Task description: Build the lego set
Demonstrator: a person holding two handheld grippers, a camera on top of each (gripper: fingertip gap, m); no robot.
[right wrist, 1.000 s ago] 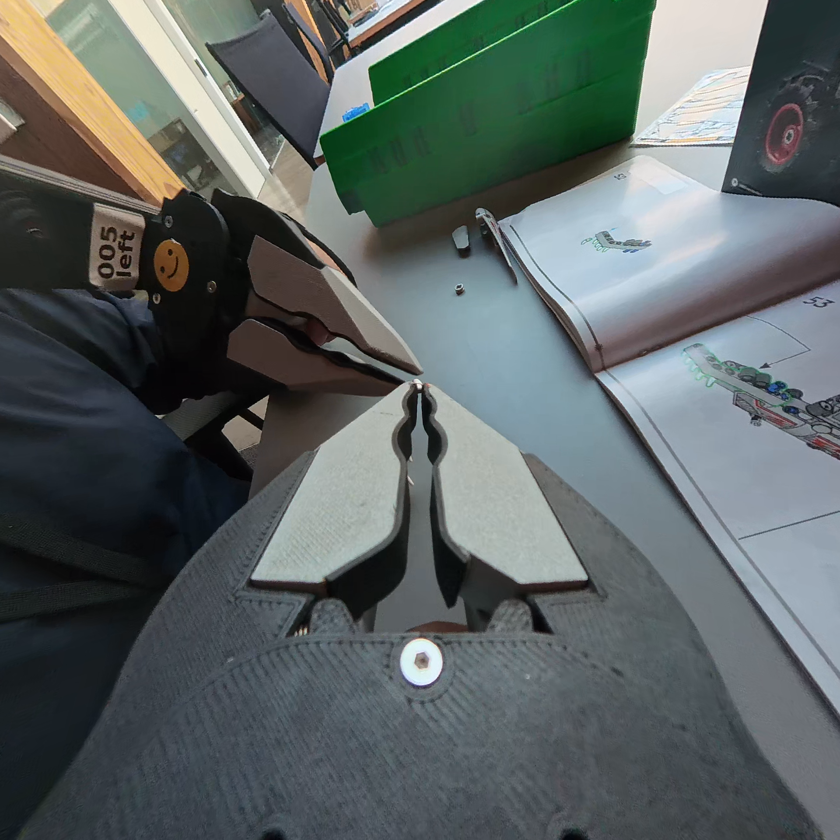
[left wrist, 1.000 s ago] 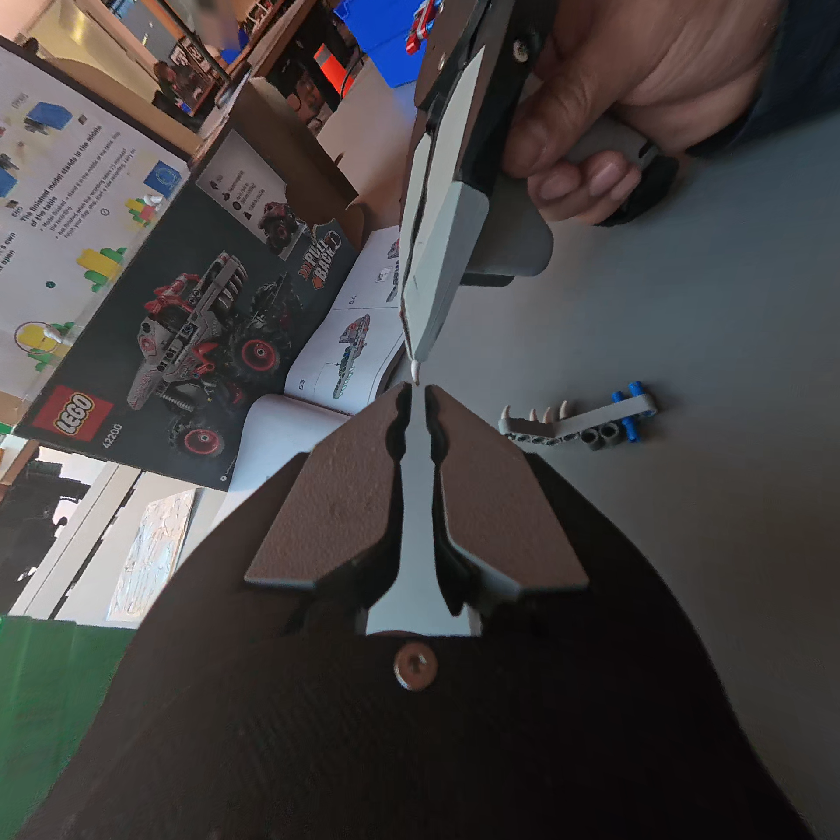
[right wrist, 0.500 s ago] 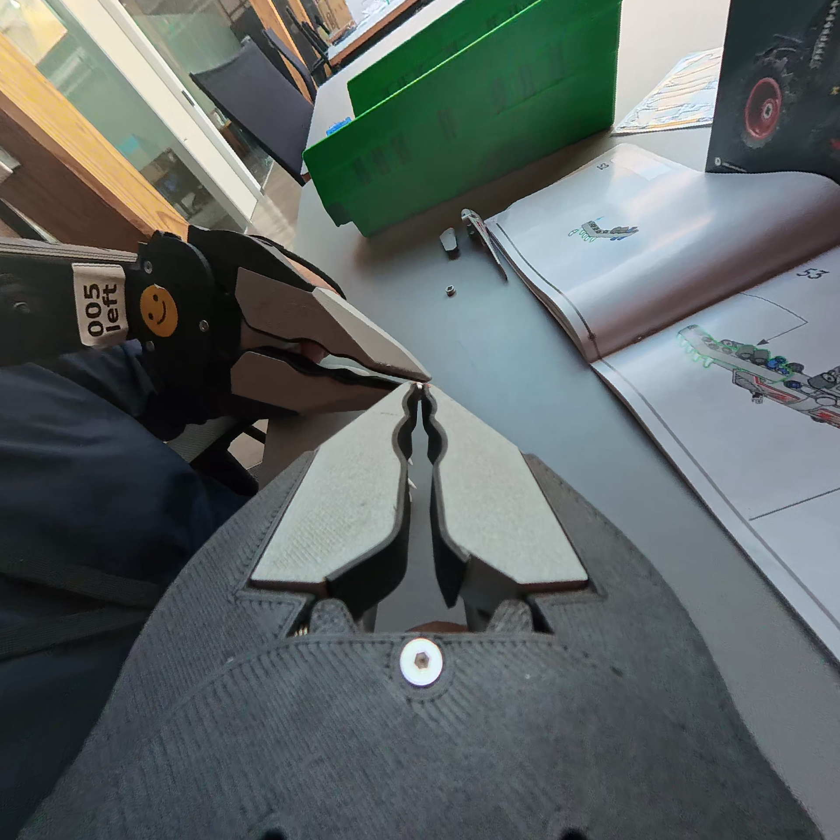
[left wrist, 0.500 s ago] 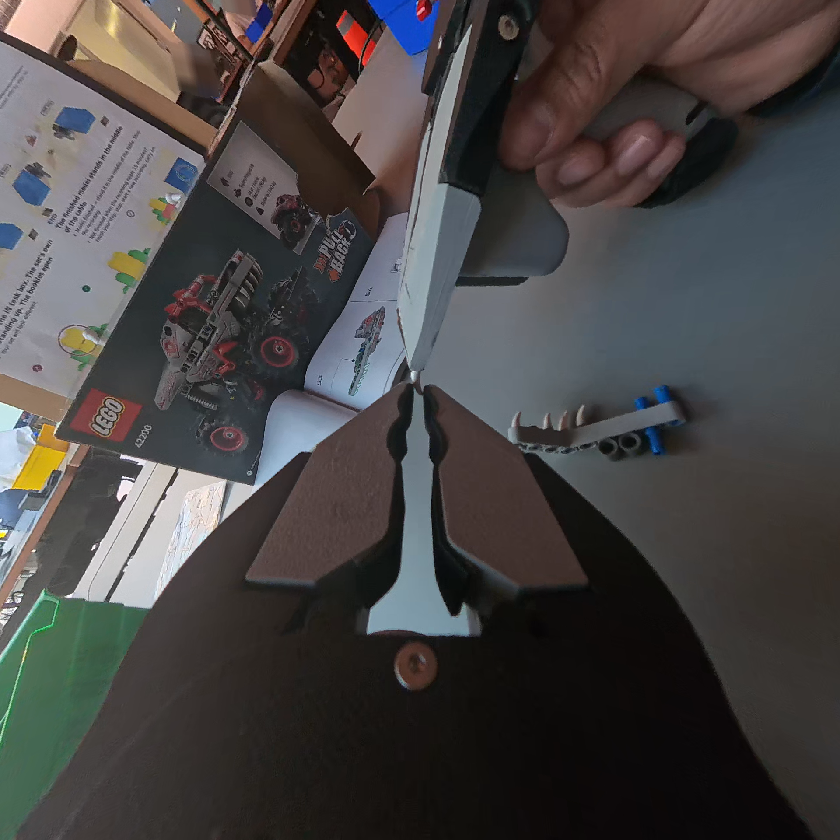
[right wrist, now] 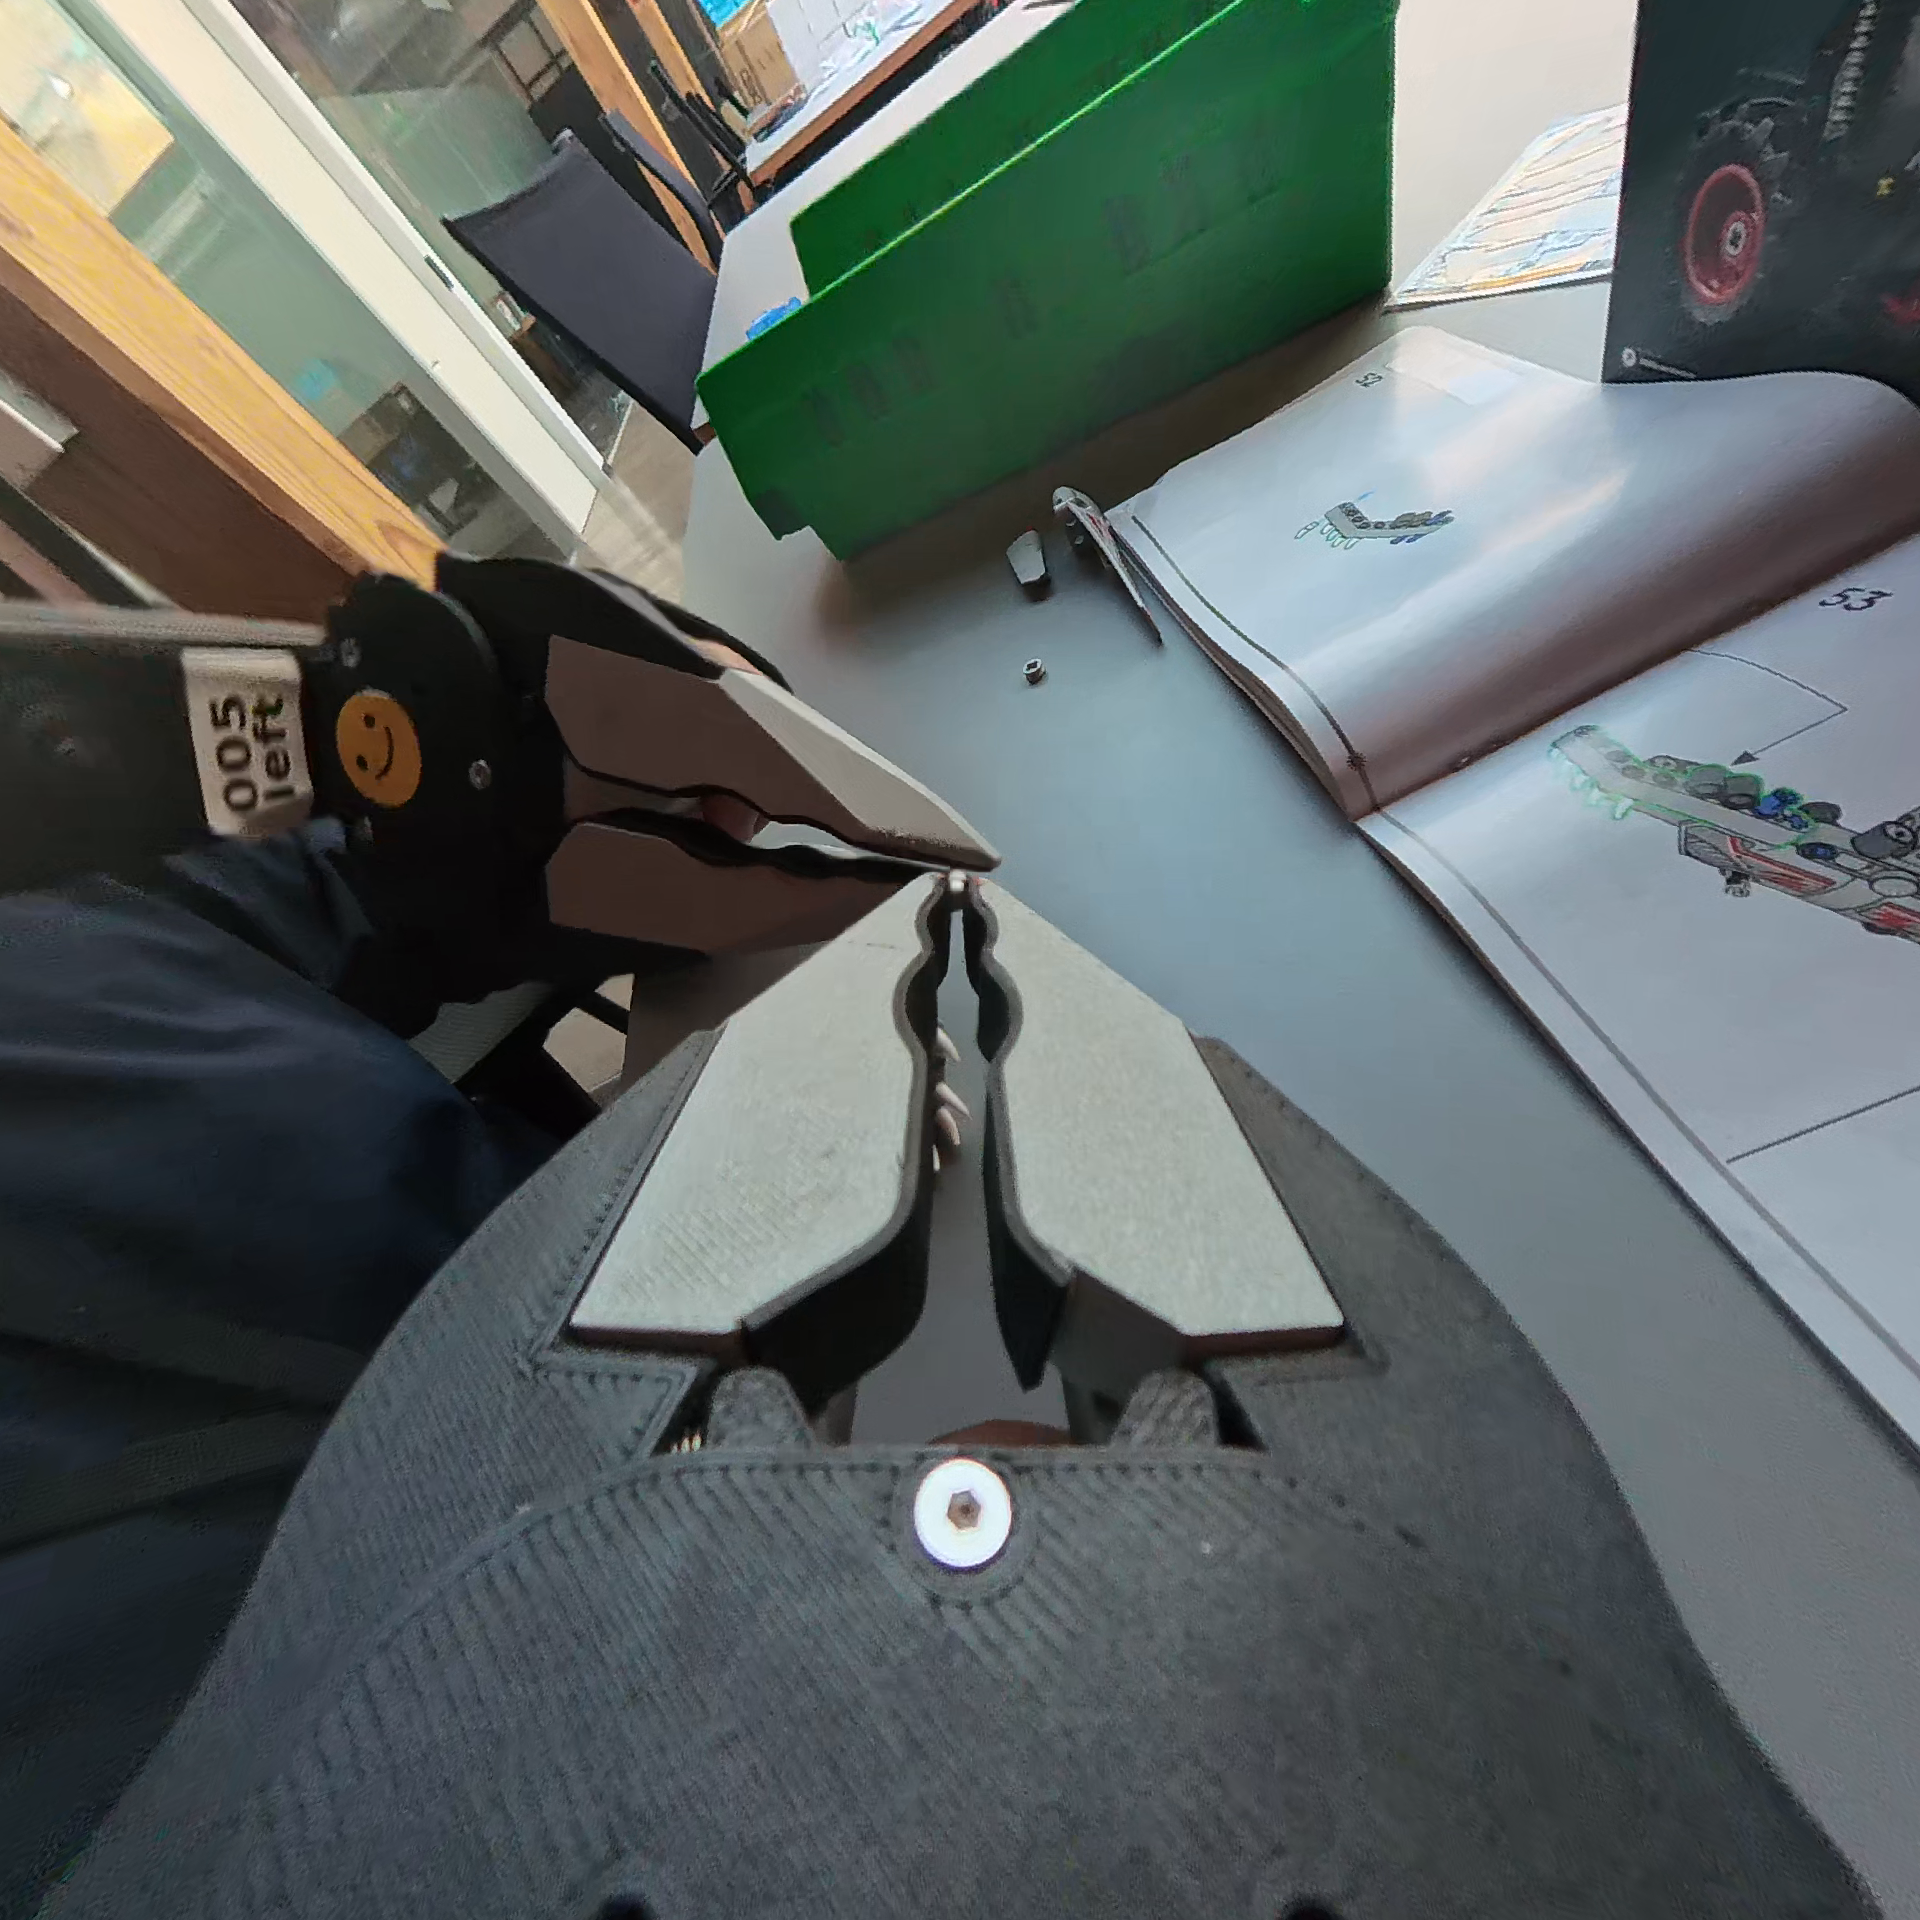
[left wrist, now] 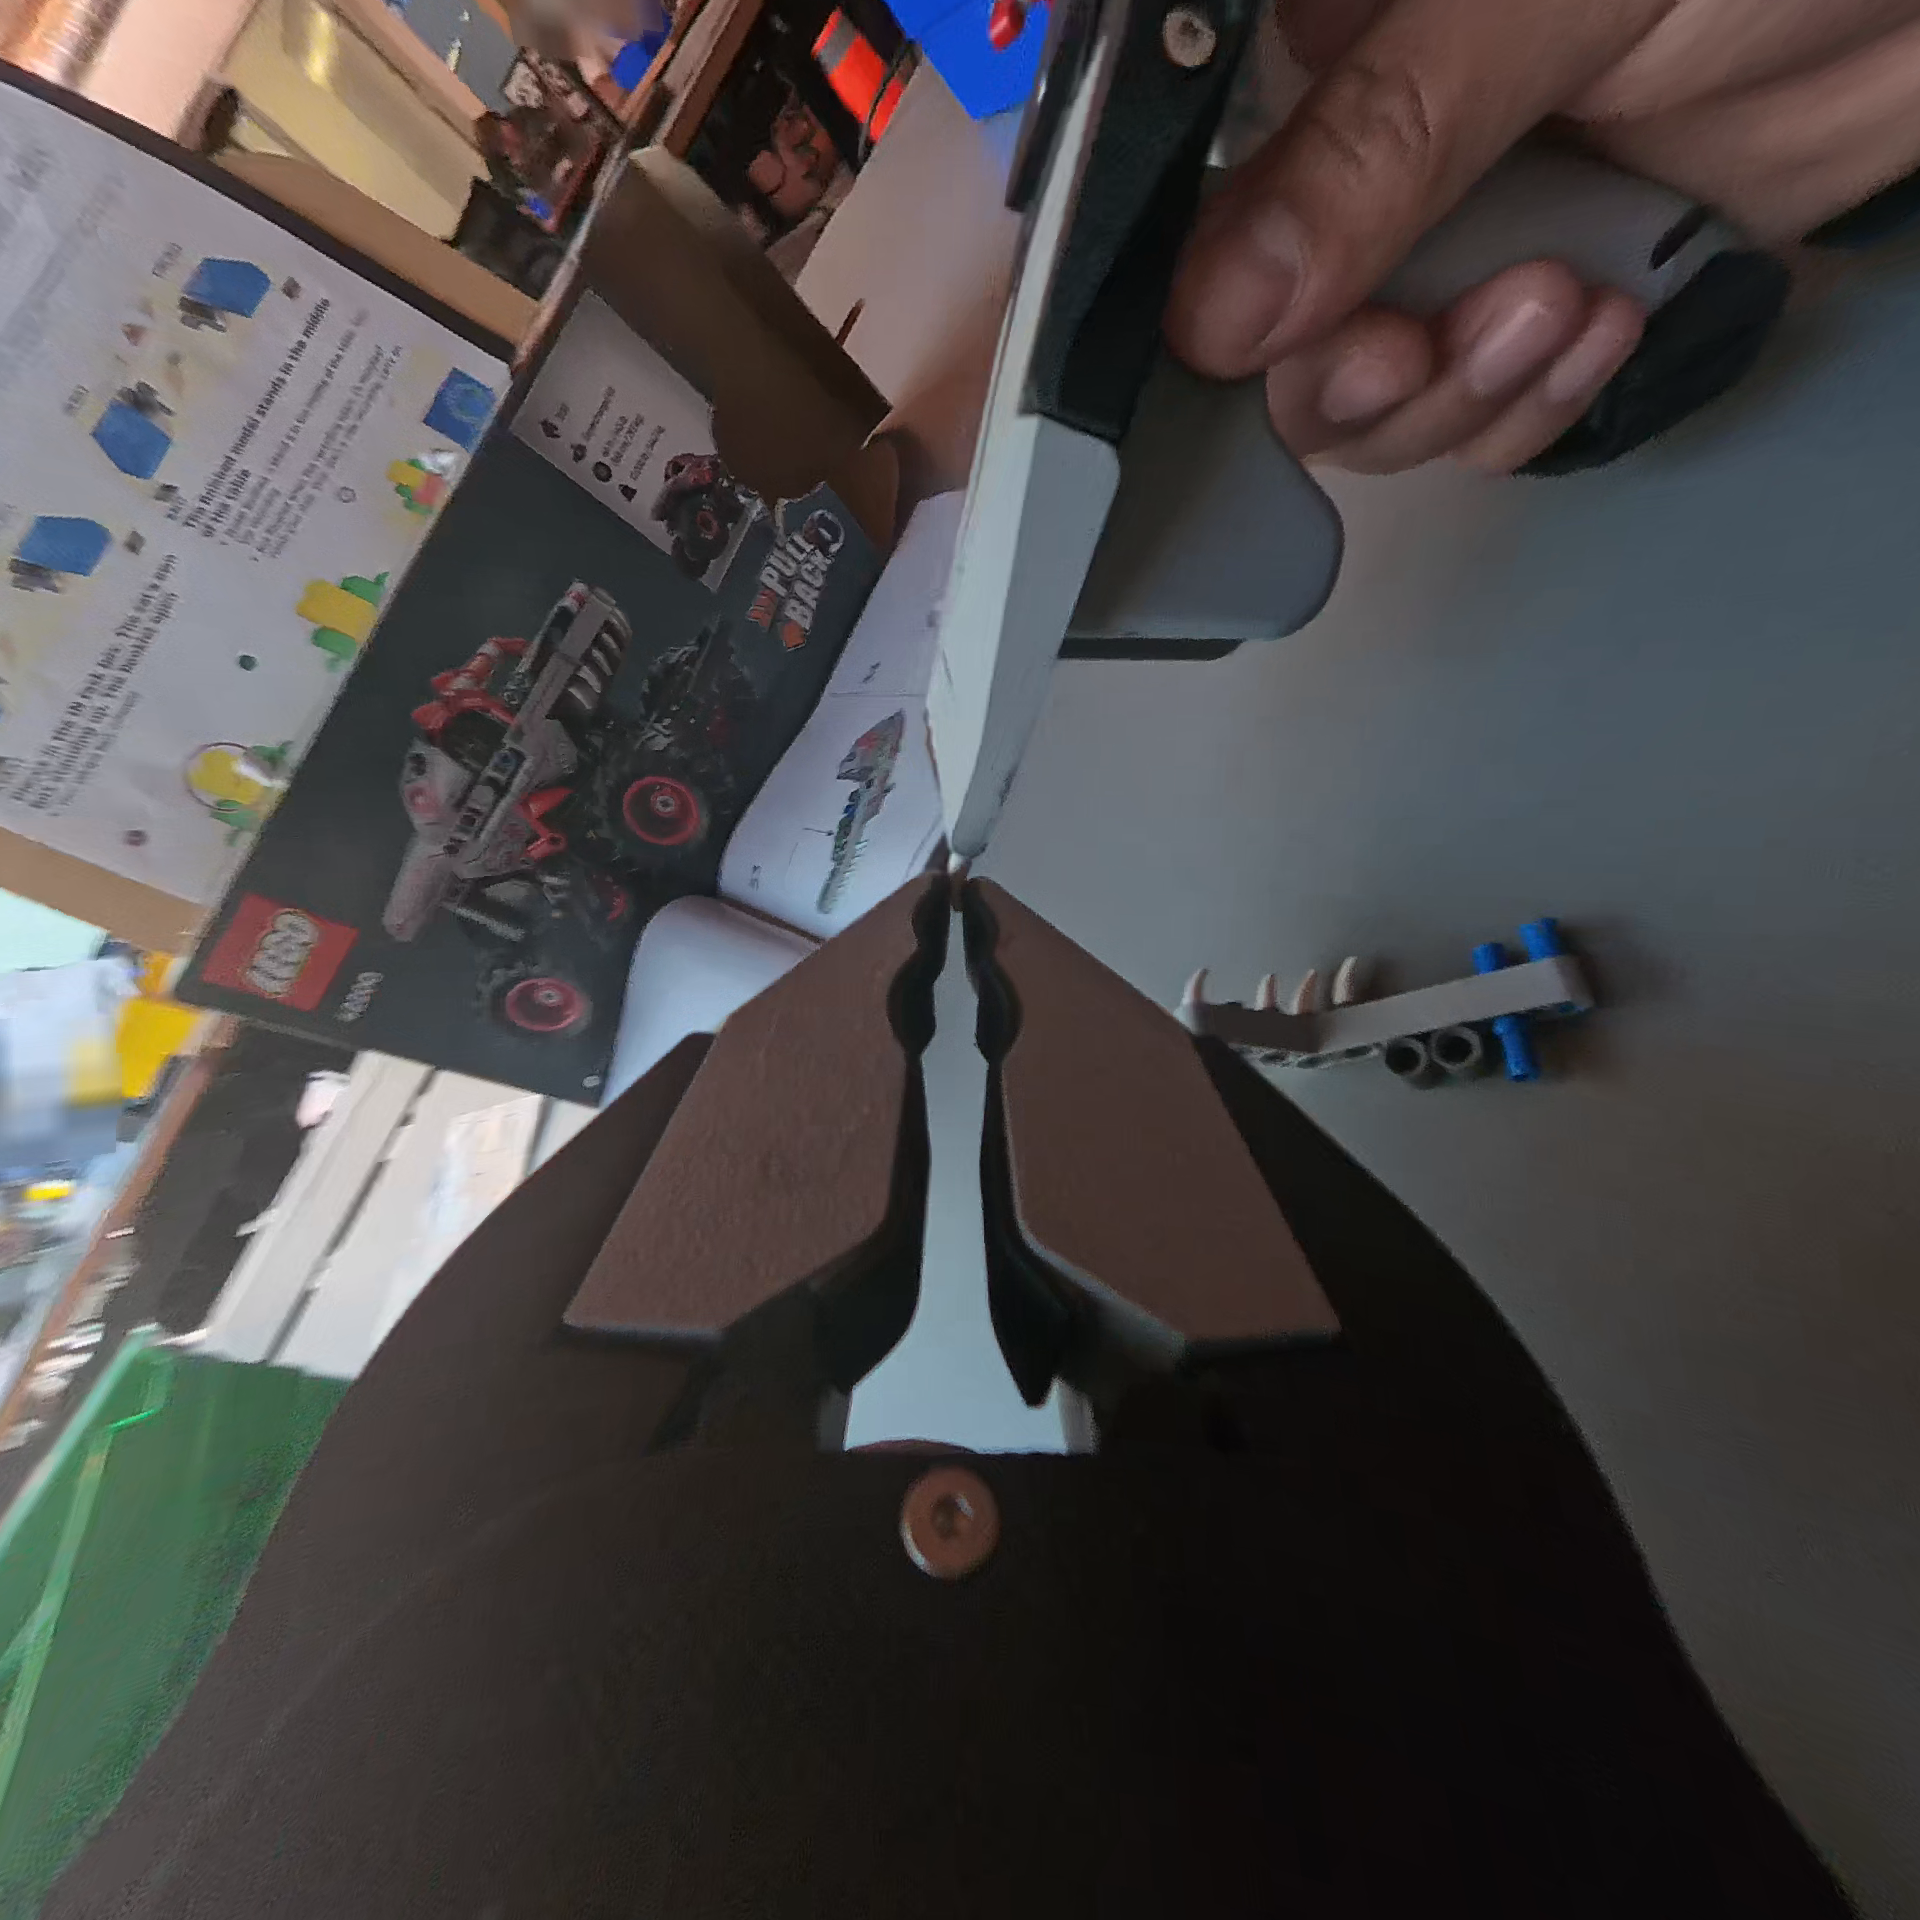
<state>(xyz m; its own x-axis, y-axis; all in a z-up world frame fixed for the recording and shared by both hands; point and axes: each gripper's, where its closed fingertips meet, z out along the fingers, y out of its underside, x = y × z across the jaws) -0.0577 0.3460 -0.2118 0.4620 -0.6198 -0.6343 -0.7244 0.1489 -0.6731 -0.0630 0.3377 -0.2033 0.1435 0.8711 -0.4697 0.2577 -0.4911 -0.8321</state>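
A tiny white piece [right wrist: 954, 883] sits pinched at the very tips of the right hand-held gripper [right wrist: 956, 902], its jaws pressed nearly together. The left hand-held gripper [left wrist: 948, 902] meets it tip to tip, jaws almost closed; whether it also grips the piece cannot be told. On the grey surface [left wrist: 1558, 727] to the right lies a grey toothed beam [left wrist: 1382, 1013], long axis running left-right, teeth up, blue pins [left wrist: 1507, 997] at its right end. Beyond are the open instruction booklet [right wrist: 1558, 582], the set's box [left wrist: 540, 748] and a green bin [right wrist: 1091, 270]; small dark parts [right wrist: 1029, 561] lie between bin and booklet.
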